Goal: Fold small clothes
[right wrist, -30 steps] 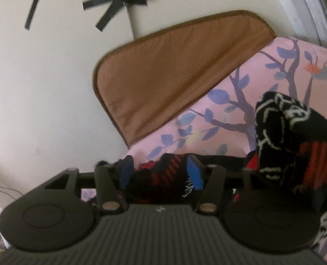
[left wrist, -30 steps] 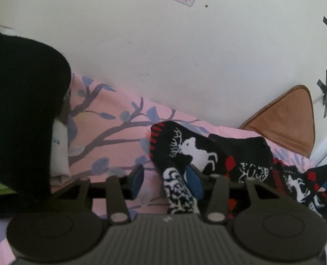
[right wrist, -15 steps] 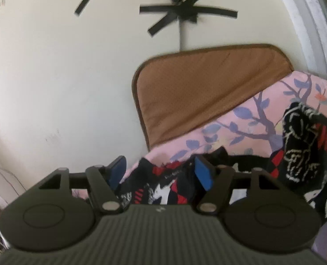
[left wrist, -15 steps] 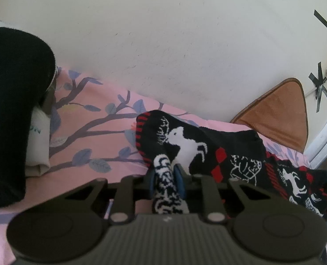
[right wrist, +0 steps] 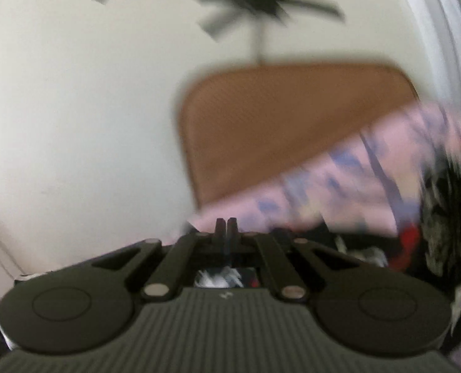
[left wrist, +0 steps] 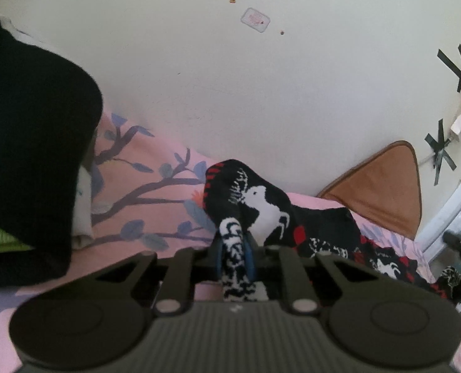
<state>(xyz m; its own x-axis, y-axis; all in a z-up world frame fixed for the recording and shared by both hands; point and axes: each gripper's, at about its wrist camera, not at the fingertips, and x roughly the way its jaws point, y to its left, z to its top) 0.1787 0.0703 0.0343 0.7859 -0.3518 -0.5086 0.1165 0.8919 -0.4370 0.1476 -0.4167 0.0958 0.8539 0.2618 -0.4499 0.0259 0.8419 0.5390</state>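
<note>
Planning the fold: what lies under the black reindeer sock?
Under the reindeer sock lies the pink bedsheet with a branch-and-leaf print. Whatever sits beneath its far end is covered by other dark patterned clothes.

Two claws, one patterned sock, one brown cushion, one black garment

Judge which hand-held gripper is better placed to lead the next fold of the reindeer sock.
Left. The left hand-held gripper is closing on the black-and-white end of the reindeer sock, pads pressing it. The right hand-held gripper is shut with nothing visibly between its fingertips; its view is blurred.
</note>
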